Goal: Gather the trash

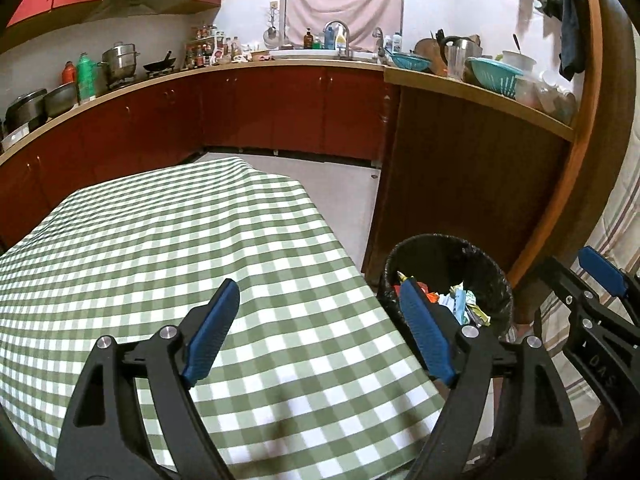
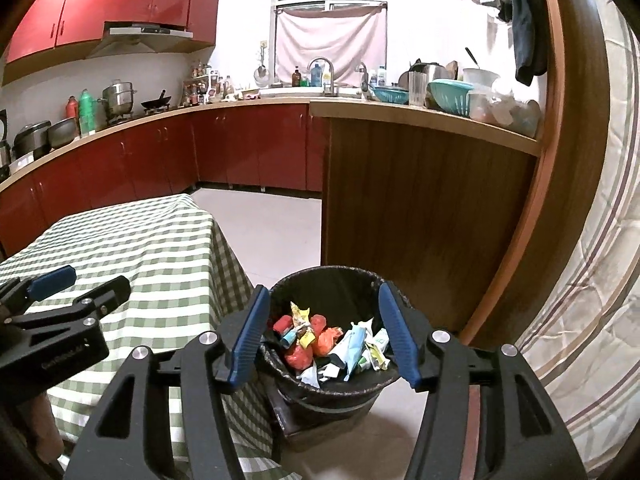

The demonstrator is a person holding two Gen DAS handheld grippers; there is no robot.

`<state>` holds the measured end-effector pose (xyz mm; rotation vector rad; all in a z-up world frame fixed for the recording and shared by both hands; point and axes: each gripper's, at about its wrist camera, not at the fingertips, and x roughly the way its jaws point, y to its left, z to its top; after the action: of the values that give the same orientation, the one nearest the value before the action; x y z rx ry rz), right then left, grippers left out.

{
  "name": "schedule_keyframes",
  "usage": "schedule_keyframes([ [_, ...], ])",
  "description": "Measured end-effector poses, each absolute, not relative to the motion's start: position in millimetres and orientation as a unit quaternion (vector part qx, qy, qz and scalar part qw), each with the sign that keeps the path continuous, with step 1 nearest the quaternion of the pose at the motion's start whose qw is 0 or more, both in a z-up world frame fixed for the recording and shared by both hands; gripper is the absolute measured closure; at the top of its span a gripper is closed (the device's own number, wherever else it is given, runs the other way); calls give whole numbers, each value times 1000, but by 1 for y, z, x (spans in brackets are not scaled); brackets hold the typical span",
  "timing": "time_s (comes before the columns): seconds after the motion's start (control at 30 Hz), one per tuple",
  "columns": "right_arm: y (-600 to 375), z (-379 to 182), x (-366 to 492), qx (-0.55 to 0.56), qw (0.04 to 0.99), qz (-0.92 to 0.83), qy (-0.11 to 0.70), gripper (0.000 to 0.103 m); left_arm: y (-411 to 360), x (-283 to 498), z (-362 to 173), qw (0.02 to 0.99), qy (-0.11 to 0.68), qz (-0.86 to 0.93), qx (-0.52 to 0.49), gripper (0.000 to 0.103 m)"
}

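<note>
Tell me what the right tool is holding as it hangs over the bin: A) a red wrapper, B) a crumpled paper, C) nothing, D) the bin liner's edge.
C: the right tool is open with nothing between its fingers; the red wrappers and crumpled papers all lie down inside the bin.

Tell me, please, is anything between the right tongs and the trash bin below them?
Nothing visible stands in the way. The right tongs are open and empty above the black trash bin, whose mouth is uncovered, with wrappers inside. The checked table and the left tongs lie off to the side.
</note>
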<state>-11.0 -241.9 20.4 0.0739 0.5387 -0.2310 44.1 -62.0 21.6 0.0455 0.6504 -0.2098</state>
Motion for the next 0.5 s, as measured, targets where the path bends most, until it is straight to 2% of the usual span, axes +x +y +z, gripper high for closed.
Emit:
schedule_keyframes([
  [0.5,-231,27,-21,30,961,-110,253,46,-47,28,35,947,306,-98,16,22],
])
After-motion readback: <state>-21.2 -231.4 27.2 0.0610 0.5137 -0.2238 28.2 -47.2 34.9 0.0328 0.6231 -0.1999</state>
